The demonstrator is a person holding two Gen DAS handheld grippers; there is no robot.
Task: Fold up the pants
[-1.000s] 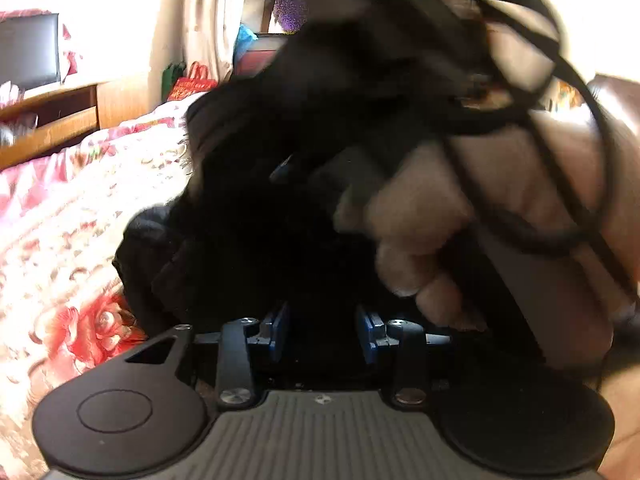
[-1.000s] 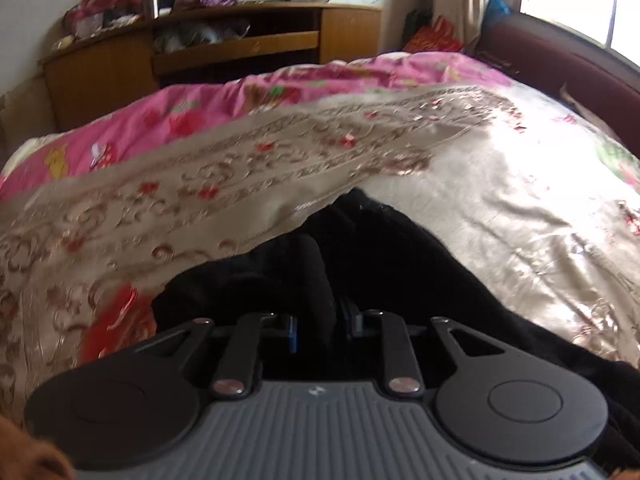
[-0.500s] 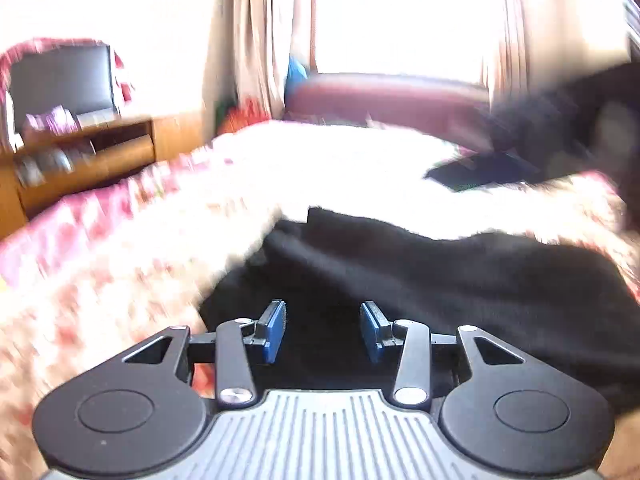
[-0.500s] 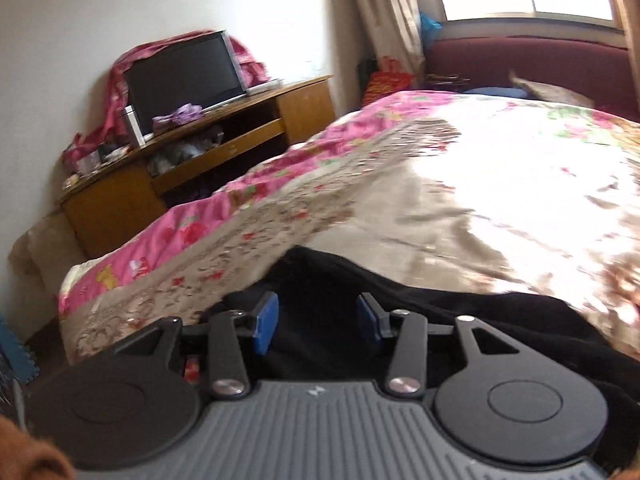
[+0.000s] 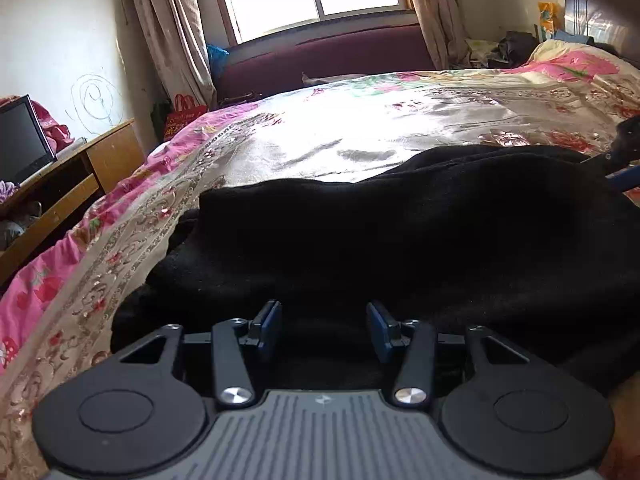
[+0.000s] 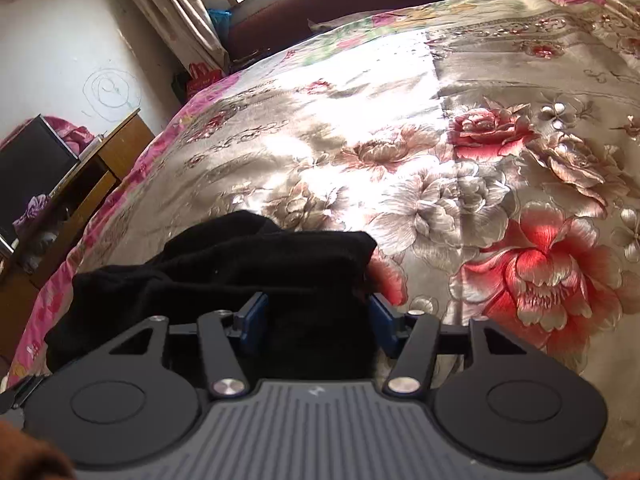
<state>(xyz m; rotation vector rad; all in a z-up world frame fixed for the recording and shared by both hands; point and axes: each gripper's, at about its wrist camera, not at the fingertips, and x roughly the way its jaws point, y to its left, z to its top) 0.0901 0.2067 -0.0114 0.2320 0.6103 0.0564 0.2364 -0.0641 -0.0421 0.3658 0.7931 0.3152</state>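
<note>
The black pants (image 5: pixel 400 232) lie in a wide band across the near edge of the floral bed cover (image 5: pixel 360 128). My left gripper (image 5: pixel 324 330) is open, its blue pads spread over the near edge of the cloth, holding nothing. In the right wrist view the end of the pants (image 6: pixel 248 268) lies bunched with a squared corner. My right gripper (image 6: pixel 316 326) is open with black cloth lying between its spread pads. The right gripper's tip (image 5: pixel 624 148) shows at the far right of the left wrist view.
The bed cover (image 6: pixel 480 184) stretches away to a dark red headboard (image 5: pixel 320 60) under a window. A wooden TV cabinet (image 5: pixel 68 184) with a screen (image 5: pixel 20 140) stands left of the bed. Clutter lies at the far right corner (image 5: pixel 516 44).
Both grippers opened and let go of the pants, which now lie flat on the bed. Both cameras swung to face the window; the right gripper moved to the pants' right end.
</note>
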